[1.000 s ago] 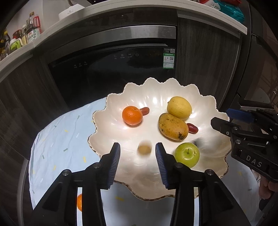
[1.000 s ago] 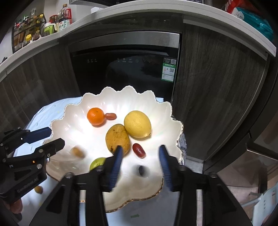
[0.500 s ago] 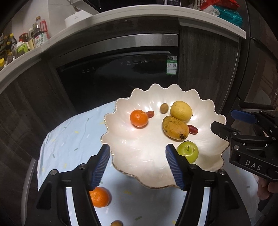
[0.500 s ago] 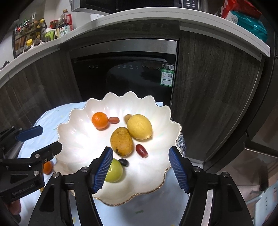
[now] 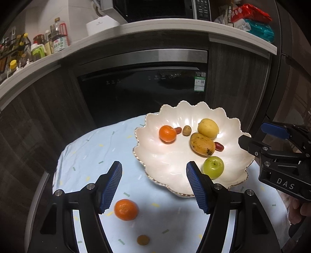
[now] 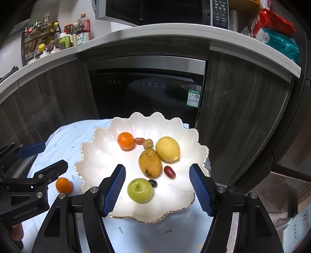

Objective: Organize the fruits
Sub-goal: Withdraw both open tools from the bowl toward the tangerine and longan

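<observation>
Both jaws wider, pulled back

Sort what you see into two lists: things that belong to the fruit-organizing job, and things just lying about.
Job: scalloped bowl, fruit in it such as mango and green apple, loose orange and small brown fruit on the cloth.

Lying about: sauce bottles, snack bags, microwave.

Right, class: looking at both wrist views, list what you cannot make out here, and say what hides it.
- Small dark fruit: hidden in the left wrist view behind the green apple; too small to identify.
- Small brown fruit on the tablecloth: absent from the right wrist view.
- Bottle labels: too small to read.
- Right gripper: cut off by the frame edge.
</observation>
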Tool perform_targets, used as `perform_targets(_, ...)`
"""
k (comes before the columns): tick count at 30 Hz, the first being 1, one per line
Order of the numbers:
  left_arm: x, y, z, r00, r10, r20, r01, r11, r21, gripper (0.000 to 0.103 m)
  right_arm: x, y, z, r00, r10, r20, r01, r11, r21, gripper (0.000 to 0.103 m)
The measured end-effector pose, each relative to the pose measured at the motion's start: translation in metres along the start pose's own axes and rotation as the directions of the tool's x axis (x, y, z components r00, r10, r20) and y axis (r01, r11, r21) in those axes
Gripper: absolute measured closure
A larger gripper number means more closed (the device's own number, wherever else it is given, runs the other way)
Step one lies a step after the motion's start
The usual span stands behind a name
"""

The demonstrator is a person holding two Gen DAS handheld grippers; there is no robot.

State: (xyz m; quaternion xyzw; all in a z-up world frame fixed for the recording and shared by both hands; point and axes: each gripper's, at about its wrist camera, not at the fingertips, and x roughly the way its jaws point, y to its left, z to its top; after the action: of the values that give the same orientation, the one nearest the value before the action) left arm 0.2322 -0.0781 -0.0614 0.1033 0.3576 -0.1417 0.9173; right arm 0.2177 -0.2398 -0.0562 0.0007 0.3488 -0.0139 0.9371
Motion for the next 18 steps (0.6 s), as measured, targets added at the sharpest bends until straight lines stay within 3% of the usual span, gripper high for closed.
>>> perform_targets(18,-0.041,0.051,-0.030,0.998,0.068,0.014,-0.067,0.996,-0.052,0.035,-0.024,0.059,-0.004,0.998,0.059,0.022,-0.058,0.996,-0.068,0.034)
